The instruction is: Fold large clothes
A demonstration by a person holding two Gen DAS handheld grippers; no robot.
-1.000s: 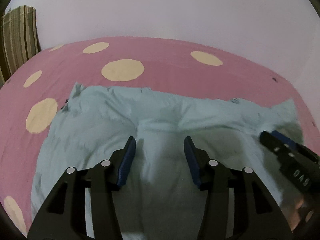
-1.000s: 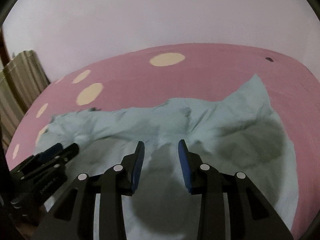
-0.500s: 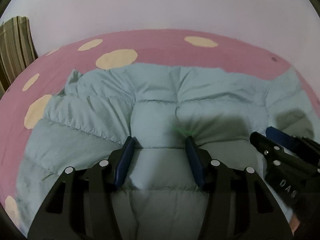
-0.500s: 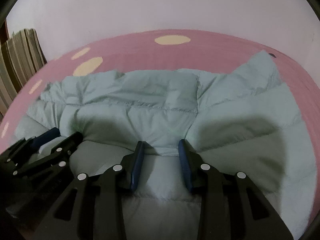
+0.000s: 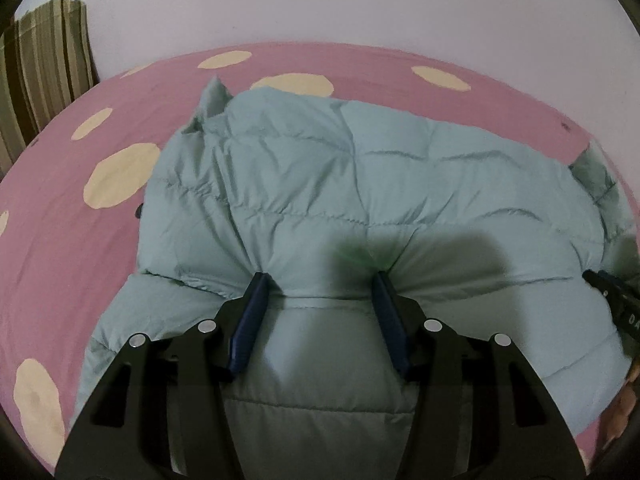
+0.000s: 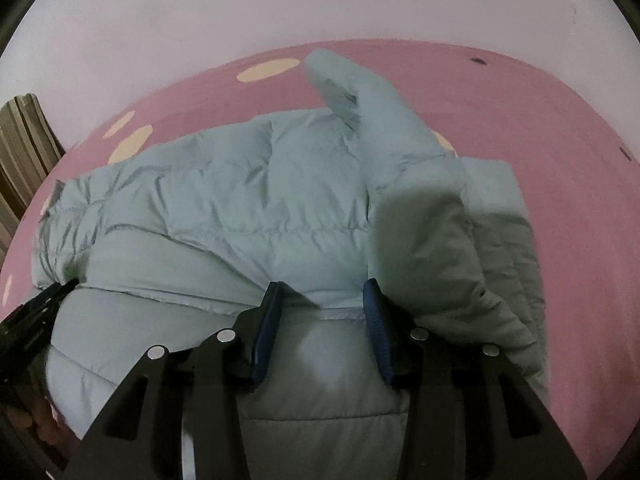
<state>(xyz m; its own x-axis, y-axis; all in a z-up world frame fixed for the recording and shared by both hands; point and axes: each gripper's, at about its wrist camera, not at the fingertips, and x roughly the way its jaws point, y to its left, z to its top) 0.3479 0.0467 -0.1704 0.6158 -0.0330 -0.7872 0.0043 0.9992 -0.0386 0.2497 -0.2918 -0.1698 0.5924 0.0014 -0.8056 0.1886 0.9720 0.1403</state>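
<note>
Half a second ago, quilted panels spread low and flat; now heaped, rolled toward twelve o'clock in both wrist views, so a fold of the near half onto the far half judged well under way, perhaps close to laying down; a full second back, only the thin lining side up, hence a whole flip of the padded jacket (image 5: 360,184) since then.

Left gripper (image 5: 320,280) with blue pads apart, a band of the jacket's edge lying between them, fabric puckered at both pads; held or merely bracketed, cannot tell from these views. Right gripper (image 6: 324,288) likewise parted, a hem seam running across between the pads; clamped or not, again cannot tell. Tip of the right gripper also peeking in at three to four o'clock of the left view, well apart along the same edge.

Jacket resting on the pink bedspread (image 5: 60,240) with cream dots; a sleeve (image 6: 372,100) sticking up toward twelve to one o'clock in the right view, loose, likely to flop off line. Open bedspread at nine o'clock in the left view and at three o'clock in the right; less room at twelve, wall (image 5: 320,0) close behind the bed's far edge; striped curtain (image 5: 44,64) at ten o'clock, clear of the cloth.
</note>
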